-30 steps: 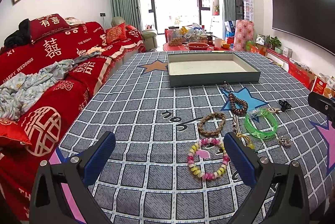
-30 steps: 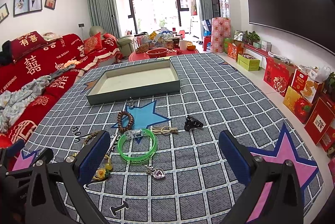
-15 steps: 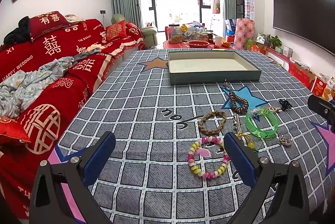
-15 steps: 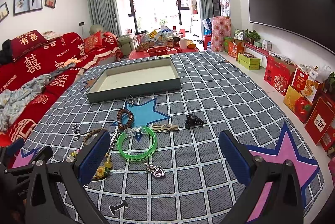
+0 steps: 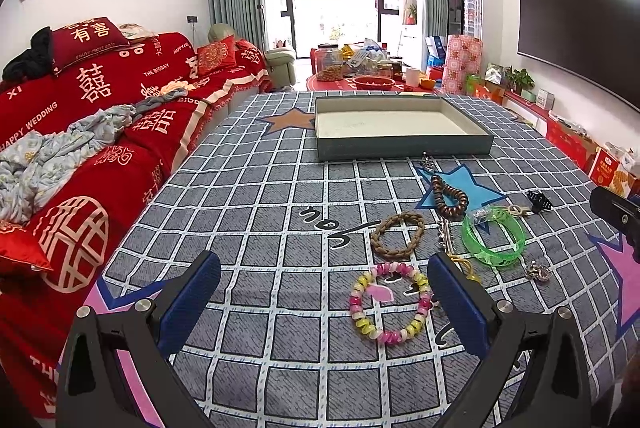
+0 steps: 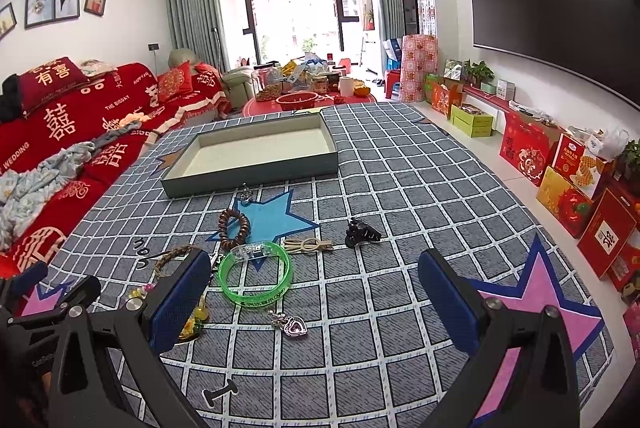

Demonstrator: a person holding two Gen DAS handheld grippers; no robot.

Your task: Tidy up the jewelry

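Jewelry lies scattered on a grey checked cloth. In the left wrist view I see a pink-yellow bead bracelet (image 5: pixel 390 302), a braided brown bracelet (image 5: pixel 397 231), a dark bead bracelet (image 5: pixel 448 197) and a green bangle (image 5: pixel 493 236). A shallow grey tray (image 5: pixel 404 147) stands empty at the far end. My left gripper (image 5: pixel 322 300) is open and empty, hovering just left of the bead bracelet. In the right wrist view the green bangle (image 6: pixel 256 274), a heart pendant (image 6: pixel 294 325) and a black clip (image 6: pixel 360 231) lie ahead of my open, empty right gripper (image 6: pixel 316 300). The tray (image 6: pixel 256 174) lies beyond.
A red sofa (image 5: pixel 80 132) with a crumpled blanket runs along the left edge. Red gift boxes (image 6: pixel 568 172) line the floor at the right under a wall television (image 6: pixel 560 8). A low table with jars and bowls (image 5: pixel 360 76) stands beyond the tray.
The left wrist view shifts very slightly, so the jewelry appears a bit nearer; the right gripper drifts forward slightly. Both stay open and empty. No item has moved.
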